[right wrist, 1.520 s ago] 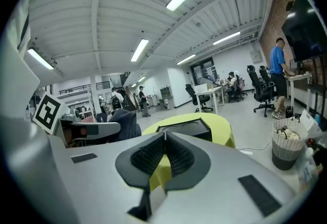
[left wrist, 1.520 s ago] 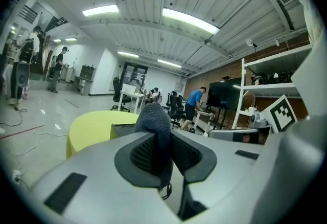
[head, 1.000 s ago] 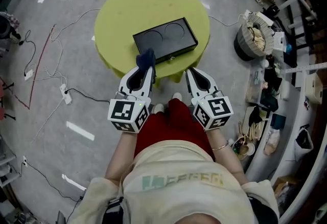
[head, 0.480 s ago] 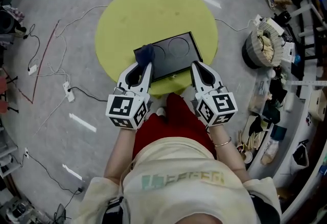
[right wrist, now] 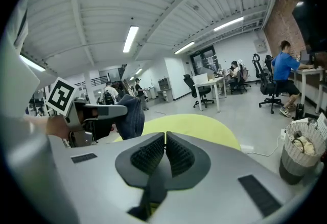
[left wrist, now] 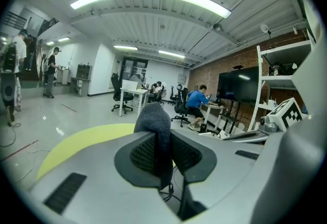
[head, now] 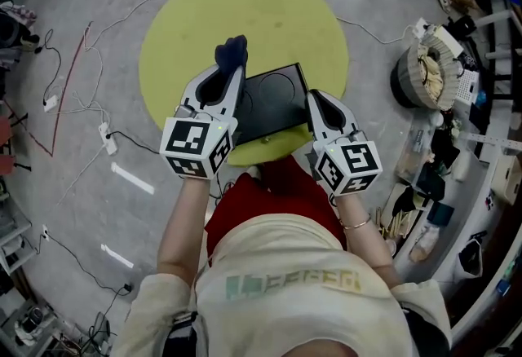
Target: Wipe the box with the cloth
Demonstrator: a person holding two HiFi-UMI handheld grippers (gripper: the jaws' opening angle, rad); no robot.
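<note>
In the head view a black box point(head: 277, 103) with two round recesses in its top lies on the near part of a round yellow table point(head: 245, 13). My left gripper point(head: 231, 70) is over the box's left side, shut on a dark blue cloth point(head: 232, 51) that sticks out past its tips. In the left gripper view the cloth point(left wrist: 153, 120) is pinched between the jaws and stands upright; the box is hidden there. My right gripper point(head: 315, 97) is at the box's right edge, its jaws shut with nothing between them. The right gripper view shows the cloth point(right wrist: 131, 115) hanging from the left gripper.
A full waste basket point(head: 428, 70) stands on the floor right of the table, also seen as the basket point(right wrist: 299, 154). Cables point(head: 81, 94) trail over the floor at left. A cluttered desk edge point(head: 457, 160) runs along the right. People sit at desks far off.
My left gripper has moved forward and up with the cloth, from the box's near-left corner to above its left side. The right gripper stays by the box's right edge.
</note>
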